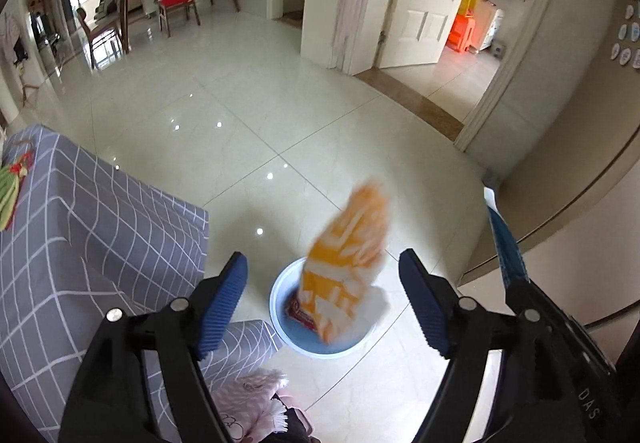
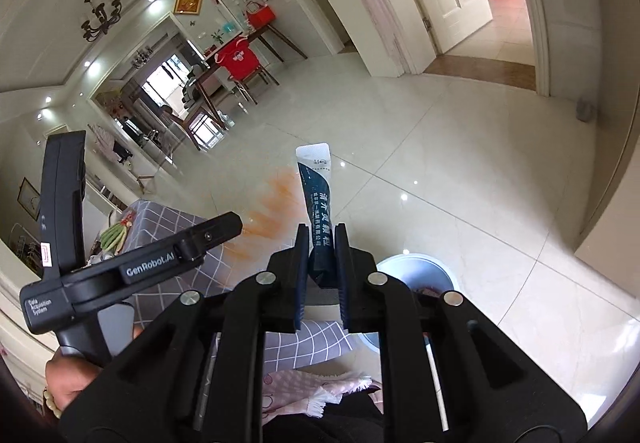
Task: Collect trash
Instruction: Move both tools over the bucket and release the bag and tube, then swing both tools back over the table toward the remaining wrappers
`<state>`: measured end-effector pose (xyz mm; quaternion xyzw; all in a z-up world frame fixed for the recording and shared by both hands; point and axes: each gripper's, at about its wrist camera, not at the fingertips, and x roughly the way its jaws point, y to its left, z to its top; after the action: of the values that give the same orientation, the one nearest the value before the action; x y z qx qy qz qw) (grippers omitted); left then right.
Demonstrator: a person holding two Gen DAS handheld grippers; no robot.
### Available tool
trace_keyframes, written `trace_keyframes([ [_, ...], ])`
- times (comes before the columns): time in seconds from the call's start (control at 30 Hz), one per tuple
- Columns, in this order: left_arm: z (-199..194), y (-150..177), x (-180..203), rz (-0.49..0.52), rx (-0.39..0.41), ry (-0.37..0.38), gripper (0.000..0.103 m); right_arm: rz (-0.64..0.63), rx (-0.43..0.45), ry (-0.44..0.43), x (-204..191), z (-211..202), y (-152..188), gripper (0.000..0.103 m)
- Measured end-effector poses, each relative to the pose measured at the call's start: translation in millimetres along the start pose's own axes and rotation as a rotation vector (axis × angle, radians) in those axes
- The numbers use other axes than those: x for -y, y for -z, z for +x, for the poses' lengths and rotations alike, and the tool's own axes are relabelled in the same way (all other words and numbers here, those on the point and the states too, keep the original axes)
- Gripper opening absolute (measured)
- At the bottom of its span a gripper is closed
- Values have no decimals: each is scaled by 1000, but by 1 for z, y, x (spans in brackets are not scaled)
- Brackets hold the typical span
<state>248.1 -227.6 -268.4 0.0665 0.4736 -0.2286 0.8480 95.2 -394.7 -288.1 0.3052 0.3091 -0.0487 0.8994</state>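
Note:
My left gripper (image 1: 324,259) is open above a white bin (image 1: 280,307) that stands on the tiled floor. A blurred orange and white wrapper (image 1: 352,243) hangs loose between the wide jaws, its lower end inside the bin and touching neither pad. A red wrapper (image 1: 298,313) lies in the bin. My right gripper (image 2: 322,229) is shut on a dark blue sachet (image 2: 318,183) with a white top that sticks up past the fingertips. The bin (image 2: 424,267) sits just right of it and below. The orange wrapper (image 2: 276,203) shows there as a blur.
A seat with a grey checked cover (image 1: 100,243) stands left of the bin. A pink fringed cloth (image 1: 248,403) lies below the grippers. An open white door (image 1: 424,3) and doorway are at far right, a dining table with chairs (image 1: 176,3) at far left.

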Motion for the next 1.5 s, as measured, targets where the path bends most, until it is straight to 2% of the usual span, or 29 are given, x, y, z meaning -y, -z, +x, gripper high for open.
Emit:
trace_keyframes([
  [0.43,-1,13,-4,3,-17,-14,76,6,-39,-8,1,18,-2,13],
  [0.87,-23,7,-21,-28,28,-27,76,-21,-29,-12,-7,36,-10,14],
  [0.93,-28,4,-25,-38,39,-33,77,-25,-4,-5,-9,39,-13,18],
  [0.97,-29,4,-27,-40,43,-35,77,-33,4,7,-10,42,-14,26],
  [1.0,-32,2,-30,-45,51,-40,77,-50,7,32,-12,45,-16,55],
  [1.03,-33,2,-32,-47,55,-43,78,-61,21,56,-13,46,-17,67],
  [1.5,-72,5,-60,-72,112,-61,78,-81,31,8,-42,32,-20,67],
])
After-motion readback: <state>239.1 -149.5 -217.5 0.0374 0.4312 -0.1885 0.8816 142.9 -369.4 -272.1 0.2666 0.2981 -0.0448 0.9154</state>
